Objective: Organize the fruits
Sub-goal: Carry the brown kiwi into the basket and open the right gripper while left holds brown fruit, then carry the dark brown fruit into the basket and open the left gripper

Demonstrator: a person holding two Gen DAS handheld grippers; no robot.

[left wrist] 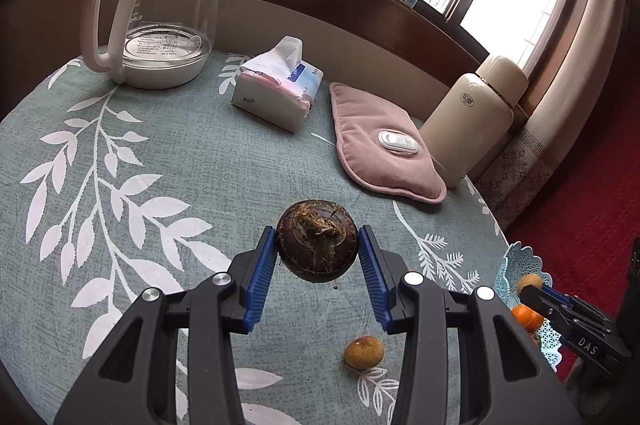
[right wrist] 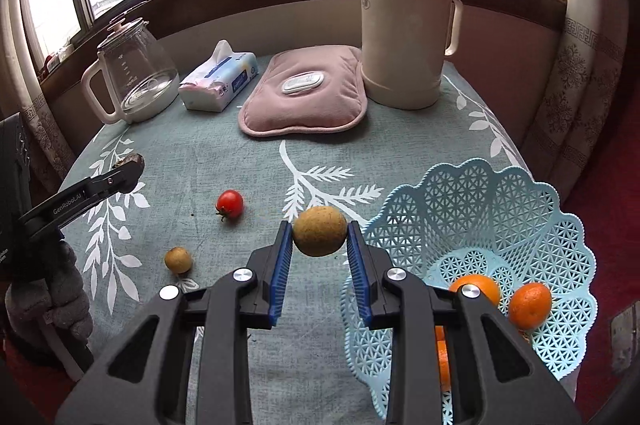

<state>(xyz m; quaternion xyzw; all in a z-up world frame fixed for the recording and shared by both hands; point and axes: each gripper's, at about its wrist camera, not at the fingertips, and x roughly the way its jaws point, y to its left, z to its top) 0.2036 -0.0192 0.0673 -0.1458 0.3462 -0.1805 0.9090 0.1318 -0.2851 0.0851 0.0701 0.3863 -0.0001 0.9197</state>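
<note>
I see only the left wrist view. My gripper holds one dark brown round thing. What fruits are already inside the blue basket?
Observer: Two oranges lie in the blue basket; a third orange piece shows behind the right gripper.
Operator: What does the right gripper hold?
Observer: It is shut on a tan round fruit, beside the basket's rim.
Operator: Is any fruit on the table that I do not see?
Observer: Yes, a small red tomato lies on the tablecloth.

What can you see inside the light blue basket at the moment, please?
Two oranges lie in the blue basket; more orange shows low behind the right gripper, whose body covers the basket's near left part.
</note>
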